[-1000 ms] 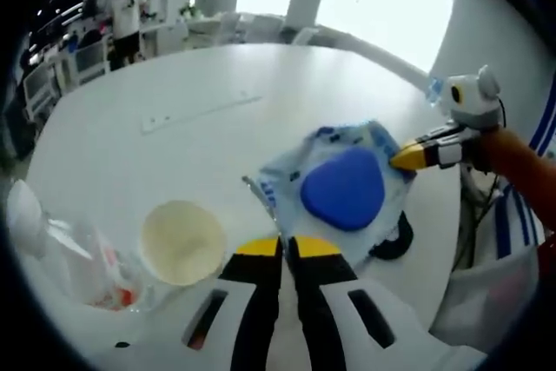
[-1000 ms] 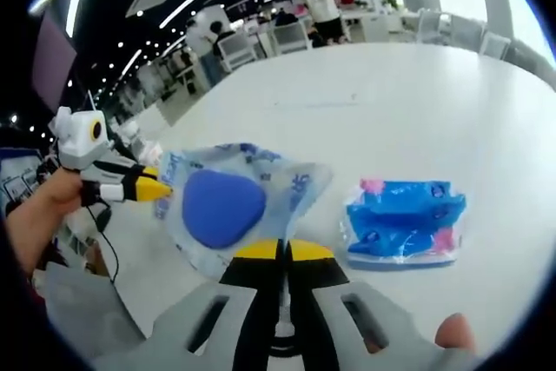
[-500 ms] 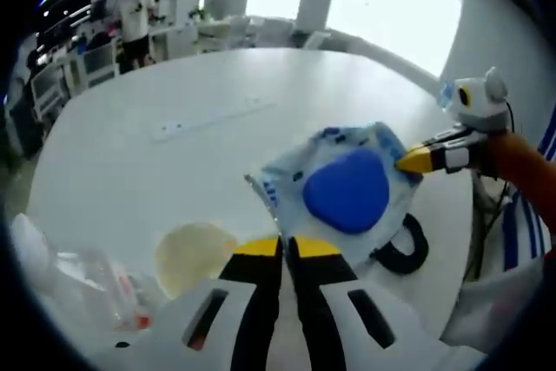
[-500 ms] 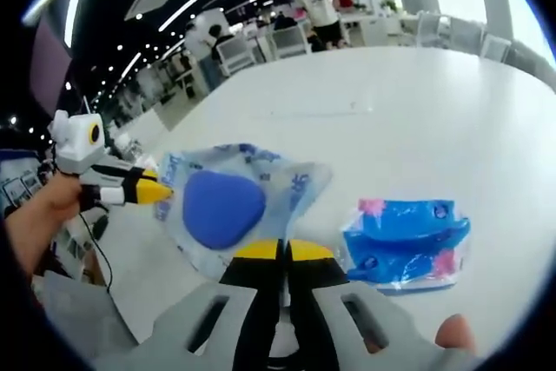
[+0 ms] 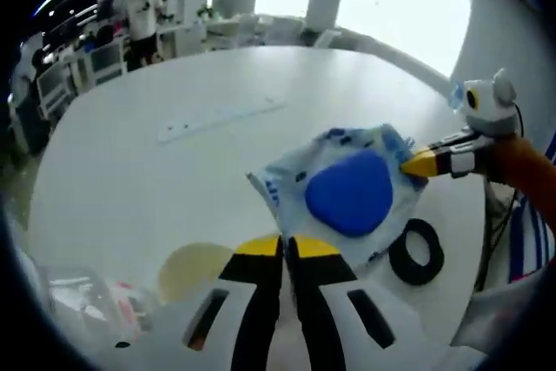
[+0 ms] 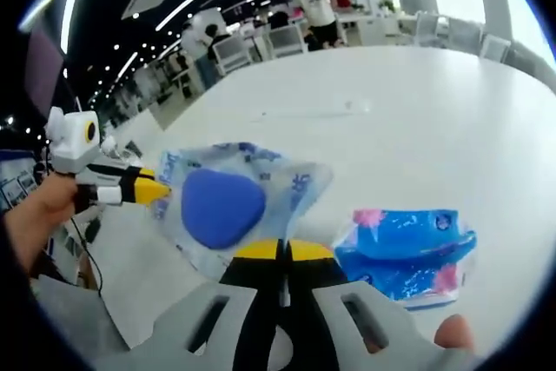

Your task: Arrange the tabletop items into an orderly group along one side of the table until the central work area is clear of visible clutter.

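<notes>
Black ring (image 5: 416, 251) now uncovered | both grippers (image 5: 287, 245) (image 6: 280, 251) clenched on bag (image 5: 343, 193) edges, table centre open

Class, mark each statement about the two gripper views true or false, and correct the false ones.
1. Both grippers hold the same clear bag with a blue item inside. True: the left gripper pinches one edge and the right gripper the opposite edge.
2. A black ring lies on the white table. True.
3. The pale round cup sits on top of the bag. False: it stands on the table beside the left gripper.
4. The blue and pink packet is held in the right gripper. False: it lies on the table beside that gripper.
</notes>
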Motion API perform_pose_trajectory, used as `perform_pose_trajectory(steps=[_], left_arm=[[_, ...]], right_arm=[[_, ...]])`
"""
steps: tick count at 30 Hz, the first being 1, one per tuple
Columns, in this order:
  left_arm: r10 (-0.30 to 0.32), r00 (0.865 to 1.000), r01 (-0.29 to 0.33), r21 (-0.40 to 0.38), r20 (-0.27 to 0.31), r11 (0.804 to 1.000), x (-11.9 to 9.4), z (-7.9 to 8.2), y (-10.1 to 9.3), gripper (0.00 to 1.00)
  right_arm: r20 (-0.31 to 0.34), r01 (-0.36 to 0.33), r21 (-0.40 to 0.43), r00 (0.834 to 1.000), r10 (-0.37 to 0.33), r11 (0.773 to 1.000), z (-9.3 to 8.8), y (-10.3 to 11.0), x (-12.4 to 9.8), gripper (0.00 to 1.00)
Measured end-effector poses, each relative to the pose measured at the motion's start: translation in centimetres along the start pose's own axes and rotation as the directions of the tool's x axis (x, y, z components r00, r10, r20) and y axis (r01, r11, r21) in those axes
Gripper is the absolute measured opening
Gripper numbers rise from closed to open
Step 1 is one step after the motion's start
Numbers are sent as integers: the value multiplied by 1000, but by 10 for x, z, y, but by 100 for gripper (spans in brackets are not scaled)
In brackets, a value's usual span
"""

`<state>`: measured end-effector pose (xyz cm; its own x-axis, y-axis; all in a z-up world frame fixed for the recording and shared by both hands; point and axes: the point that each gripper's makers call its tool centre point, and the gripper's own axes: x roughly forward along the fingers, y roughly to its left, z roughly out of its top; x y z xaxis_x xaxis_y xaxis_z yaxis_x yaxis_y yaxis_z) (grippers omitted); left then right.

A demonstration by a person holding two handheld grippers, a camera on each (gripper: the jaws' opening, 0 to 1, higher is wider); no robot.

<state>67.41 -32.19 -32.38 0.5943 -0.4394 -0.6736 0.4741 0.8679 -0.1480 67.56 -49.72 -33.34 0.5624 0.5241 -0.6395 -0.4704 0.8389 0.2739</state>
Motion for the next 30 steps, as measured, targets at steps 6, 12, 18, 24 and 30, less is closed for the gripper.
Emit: perform_pose_trajectory(steps=[6, 12, 18, 24, 30], left_arm=[[20, 1000, -20, 34, -19, 999, 5, 0, 2, 1], [33, 999, -31, 48, -34, 998, 10, -1, 3, 1], [50, 997, -47, 57, -57, 997, 15, -7, 5, 1], [54, 996, -50, 64, -69, 997, 18, -9, 5, 1], [63, 994, -56, 71, -92, 996, 23, -14, 5, 1]], right_arm=[[-14, 3, -2, 1000, -3, 1000, -1, -4, 9, 2], [-39, 7, 2, 999, -7, 1000, -8, -8, 16, 2], [-56, 8, 0, 998, -8, 1000, -12, -10, 22, 2], [-76, 11, 2, 997, -10, 1000, -19, -12, 27, 2], [-96, 13, 8, 995, -12, 1000, -26, -15, 33, 2]])
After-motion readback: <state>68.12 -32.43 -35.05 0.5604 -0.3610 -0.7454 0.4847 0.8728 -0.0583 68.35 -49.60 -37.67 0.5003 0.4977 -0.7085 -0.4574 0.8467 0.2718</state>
